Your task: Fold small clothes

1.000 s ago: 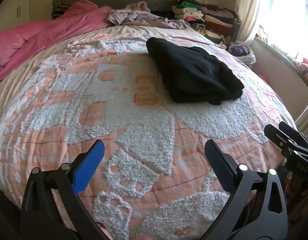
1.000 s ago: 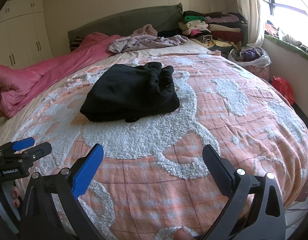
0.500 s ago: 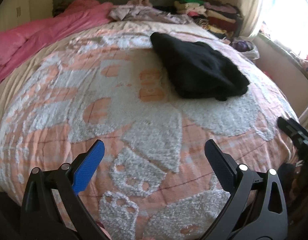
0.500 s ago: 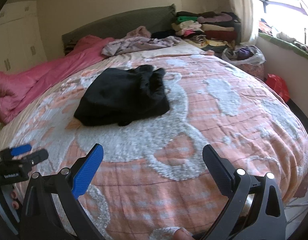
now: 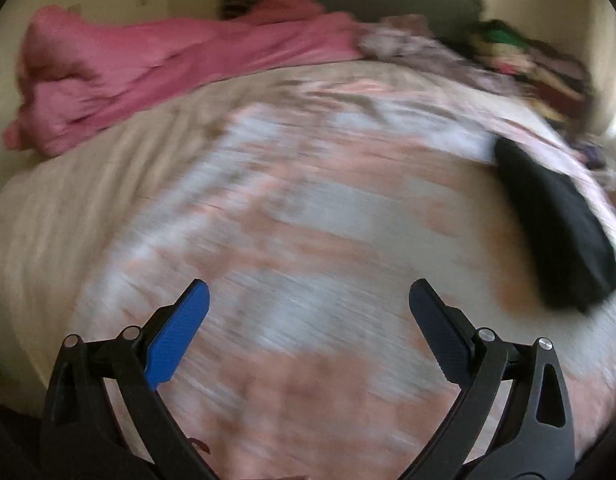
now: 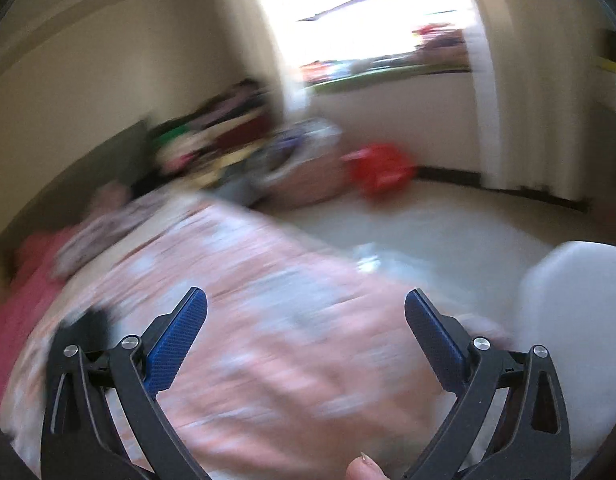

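Both views are smeared by motion, so we keep to coarse facts, taking the peach-and-white bedspread (image 5: pixel 308 208) as our landmark. At its far left edge lies the pink quilt (image 5: pixel 148 68). Over its near end our left gripper (image 5: pixel 308 300) is spread wide with nothing between its blue pads (image 5: pixel 176 336). On the bedspread's right side rests the folded black garment (image 5: pixel 556 224), well apart from that gripper. Beyond its far right corner sits a stack of clothes (image 5: pixel 528 64). Our right gripper (image 6: pixel 306 308) is likewise spread and empty above the bedspread's right edge, with a red bag (image 6: pixel 382 168) on the floor beyond and a fingertip (image 6: pixel 362 470) below.
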`<state>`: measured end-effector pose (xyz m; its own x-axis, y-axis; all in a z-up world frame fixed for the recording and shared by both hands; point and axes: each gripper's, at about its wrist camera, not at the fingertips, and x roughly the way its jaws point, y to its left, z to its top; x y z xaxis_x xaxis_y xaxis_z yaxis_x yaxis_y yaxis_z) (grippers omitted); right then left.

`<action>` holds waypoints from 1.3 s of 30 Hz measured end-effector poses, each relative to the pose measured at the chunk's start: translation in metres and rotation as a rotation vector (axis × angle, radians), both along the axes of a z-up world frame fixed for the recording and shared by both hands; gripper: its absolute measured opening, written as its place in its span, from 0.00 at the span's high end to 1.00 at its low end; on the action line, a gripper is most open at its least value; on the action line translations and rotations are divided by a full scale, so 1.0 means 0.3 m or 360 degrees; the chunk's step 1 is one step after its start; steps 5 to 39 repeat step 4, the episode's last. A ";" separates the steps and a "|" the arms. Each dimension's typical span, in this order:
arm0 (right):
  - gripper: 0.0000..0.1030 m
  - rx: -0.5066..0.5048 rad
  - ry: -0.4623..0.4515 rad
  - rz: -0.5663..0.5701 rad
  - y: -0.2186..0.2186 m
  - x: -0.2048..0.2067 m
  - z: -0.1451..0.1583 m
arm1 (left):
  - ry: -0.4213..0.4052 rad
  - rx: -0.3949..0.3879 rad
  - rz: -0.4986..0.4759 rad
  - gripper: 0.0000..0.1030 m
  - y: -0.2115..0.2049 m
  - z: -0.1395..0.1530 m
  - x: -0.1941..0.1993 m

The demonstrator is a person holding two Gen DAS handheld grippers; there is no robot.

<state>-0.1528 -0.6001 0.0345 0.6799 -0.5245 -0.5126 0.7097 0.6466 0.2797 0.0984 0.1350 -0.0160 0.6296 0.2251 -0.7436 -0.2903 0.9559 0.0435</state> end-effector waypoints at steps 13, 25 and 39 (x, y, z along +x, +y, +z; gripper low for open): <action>0.04 0.0045 0.0205 -0.0428 -0.296 -0.187 -0.095 | 0.0130 0.0039 0.0303 0.09 0.359 -0.027 0.102; 0.04 0.0045 0.0205 -0.0428 -0.296 -0.187 -0.095 | 0.0130 0.0039 0.0303 0.09 0.359 -0.027 0.102; 0.04 0.0045 0.0205 -0.0428 -0.296 -0.187 -0.095 | 0.0130 0.0039 0.0303 0.09 0.359 -0.027 0.102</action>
